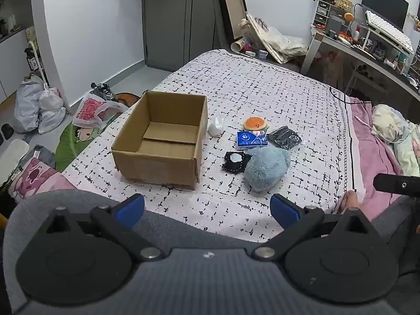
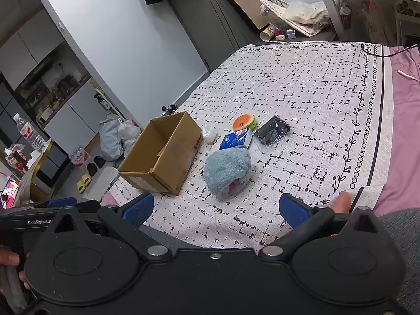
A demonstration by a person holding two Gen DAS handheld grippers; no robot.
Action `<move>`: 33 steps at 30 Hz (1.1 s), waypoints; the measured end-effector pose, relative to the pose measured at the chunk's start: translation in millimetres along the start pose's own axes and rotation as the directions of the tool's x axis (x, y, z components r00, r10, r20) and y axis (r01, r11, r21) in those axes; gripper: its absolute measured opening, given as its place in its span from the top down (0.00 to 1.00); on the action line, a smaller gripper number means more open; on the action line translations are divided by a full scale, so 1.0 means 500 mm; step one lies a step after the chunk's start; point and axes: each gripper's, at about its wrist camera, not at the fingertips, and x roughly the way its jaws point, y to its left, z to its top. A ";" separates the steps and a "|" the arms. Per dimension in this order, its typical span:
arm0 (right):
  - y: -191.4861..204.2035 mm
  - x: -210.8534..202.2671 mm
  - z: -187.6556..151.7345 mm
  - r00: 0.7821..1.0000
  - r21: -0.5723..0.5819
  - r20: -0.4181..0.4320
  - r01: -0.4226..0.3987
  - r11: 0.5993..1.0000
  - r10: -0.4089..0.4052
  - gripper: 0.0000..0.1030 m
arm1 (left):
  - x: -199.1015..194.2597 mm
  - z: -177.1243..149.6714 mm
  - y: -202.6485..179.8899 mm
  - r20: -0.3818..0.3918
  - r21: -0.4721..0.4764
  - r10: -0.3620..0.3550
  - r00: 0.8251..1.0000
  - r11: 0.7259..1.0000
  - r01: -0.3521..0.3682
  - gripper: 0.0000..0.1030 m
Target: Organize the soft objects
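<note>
An empty, open cardboard box (image 1: 162, 139) (image 2: 162, 155) sits on the patterned bed cover. To its right lie a fluffy blue plush (image 1: 266, 169) (image 2: 227, 173), a blue tissue pack (image 1: 251, 139) (image 2: 236, 139), an orange round plush (image 1: 254, 124) (image 2: 242, 121), a black bagged item (image 1: 287, 137) (image 2: 273, 130), a black-and-white cloth (image 1: 235, 160) and a white soft item (image 1: 215, 126) (image 2: 209, 134). My left gripper (image 1: 207, 208) hovers open, well short of the objects. My right gripper (image 2: 216, 210) is open too, with nothing between its fingers.
The bed cover (image 1: 262, 92) ends at a pink sheet (image 1: 372, 152) on the right. Bags (image 1: 39, 107) and shoes litter the floor to the left. A cluttered desk (image 1: 367, 44) stands at the back right. A person's finger (image 2: 342, 204) shows beside the right gripper.
</note>
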 end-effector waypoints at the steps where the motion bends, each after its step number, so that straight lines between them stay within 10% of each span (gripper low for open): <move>1: 0.000 0.000 0.000 1.000 0.001 0.000 -0.001 1.000 0.001 0.00 | 0.000 0.000 0.000 -0.001 -0.001 0.000 1.000 1.000 0.000 0.02; 33: 0.000 0.000 0.000 1.000 0.000 0.000 0.001 1.000 -0.001 0.00 | 0.000 -0.004 -0.002 -0.006 -0.011 -0.031 0.999 0.999 0.031 0.02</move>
